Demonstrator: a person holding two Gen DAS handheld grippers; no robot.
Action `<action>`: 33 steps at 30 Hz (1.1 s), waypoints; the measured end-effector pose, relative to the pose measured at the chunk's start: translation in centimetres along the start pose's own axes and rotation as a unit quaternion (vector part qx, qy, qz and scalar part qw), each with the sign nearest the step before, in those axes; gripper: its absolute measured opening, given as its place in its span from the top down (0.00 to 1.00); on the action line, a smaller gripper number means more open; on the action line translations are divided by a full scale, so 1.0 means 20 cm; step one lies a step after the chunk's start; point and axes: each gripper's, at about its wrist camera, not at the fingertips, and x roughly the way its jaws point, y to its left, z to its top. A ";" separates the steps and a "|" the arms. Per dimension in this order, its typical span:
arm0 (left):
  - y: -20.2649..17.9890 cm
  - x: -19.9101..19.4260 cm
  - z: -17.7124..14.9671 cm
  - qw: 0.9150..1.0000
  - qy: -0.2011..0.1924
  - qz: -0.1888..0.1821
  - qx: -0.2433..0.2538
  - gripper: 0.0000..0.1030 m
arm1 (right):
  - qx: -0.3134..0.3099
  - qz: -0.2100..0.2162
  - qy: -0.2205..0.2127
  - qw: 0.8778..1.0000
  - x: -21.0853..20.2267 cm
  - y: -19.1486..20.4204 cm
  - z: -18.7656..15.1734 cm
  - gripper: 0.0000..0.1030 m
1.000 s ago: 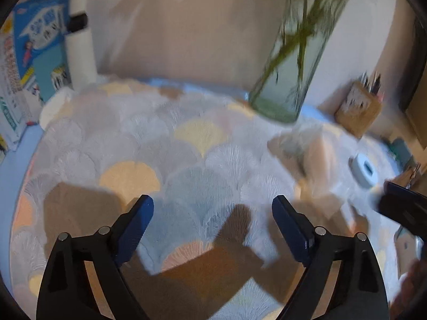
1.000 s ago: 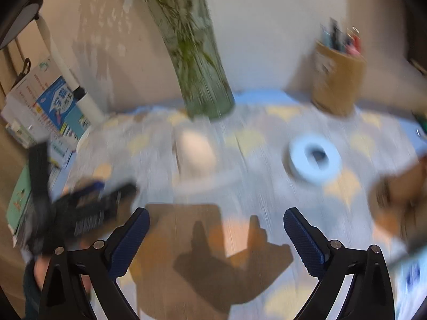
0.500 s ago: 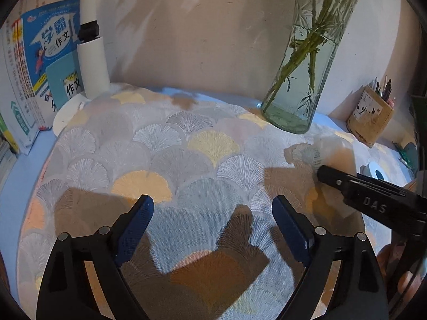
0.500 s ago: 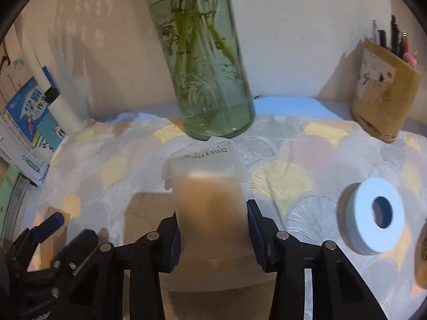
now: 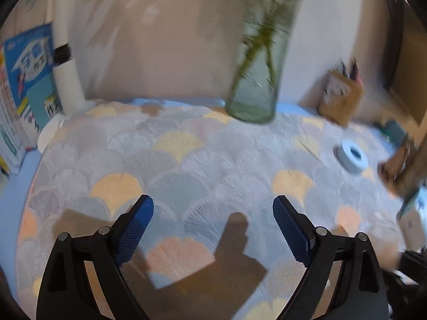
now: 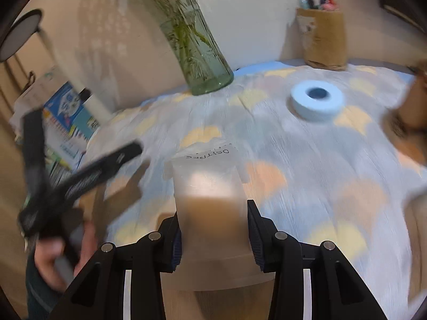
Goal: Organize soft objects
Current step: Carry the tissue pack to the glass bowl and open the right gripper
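Observation:
My right gripper (image 6: 213, 229) is shut on a soft frosted translucent pouch (image 6: 210, 194) with a tan filling and black print on its top edge. It holds the pouch above the fan-patterned tablecloth (image 6: 307, 165). My left gripper (image 5: 212, 229) is open and empty over the same cloth (image 5: 186, 165). In the right wrist view the left gripper (image 6: 80, 170) shows blurred at the left, in a hand. The pouch does not show in the left wrist view.
A glass vase with green stems (image 5: 253, 98) (image 6: 205, 66) stands at the back. A pale blue tape roll (image 5: 351, 155) (image 6: 316, 98) lies to the right. A brown pen holder (image 6: 323, 40) (image 5: 341, 101), books (image 5: 24, 85) and a white lamp base (image 5: 66, 80) line the edges.
My right gripper closed on the pouch and lifted it back from the vase. My left gripper swung; the pouch and right gripper left its view.

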 end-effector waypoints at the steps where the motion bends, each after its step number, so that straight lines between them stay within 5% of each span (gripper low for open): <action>1: -0.02 0.00 -0.01 1.000 0.015 -0.020 0.005 0.12 | -0.005 0.000 -0.002 1.000 -0.05 0.01 -0.04 0.61; 6: -0.22 -0.16 -0.14 0.991 0.031 -0.132 0.007 0.12 | 0.002 -0.001 -0.035 0.999 -0.37 -0.08 -0.18 0.61; 11: -0.47 -0.31 -0.17 0.985 0.004 -0.163 0.055 0.12 | 0.059 -0.048 -0.115 0.990 -0.81 -0.37 -0.19 0.61; 14: -0.62 -0.35 -0.14 0.980 0.001 -0.182 0.080 0.12 | 0.076 -0.120 -0.134 0.981 -1.03 -0.63 -0.10 0.61; 20: -0.77 -0.39 -0.10 0.980 -0.016 -0.177 0.088 0.12 | 0.115 -0.248 -0.133 0.953 -1.23 -1.09 0.17 0.61; 25: -0.78 -0.50 -0.02 0.981 -0.059 -0.150 0.105 0.12 | 0.196 -0.306 -0.064 0.929 -1.16 -1.51 0.36 0.60; 29: -0.75 -0.55 0.01 0.983 -0.092 -0.104 0.118 0.10 | 0.225 -0.277 -0.055 0.933 -1.06 -1.70 0.48 0.58; 32: -0.72 -0.59 0.01 0.983 -0.111 -0.074 0.129 0.05 | 0.235 -0.273 -0.049 0.932 -1.02 -1.78 0.55 0.34; 33: -0.71 -0.61 0.00 0.981 -0.119 -0.072 0.132 0.04 | 0.240 -0.269 -0.044 0.932 -1.03 -1.80 0.55 0.34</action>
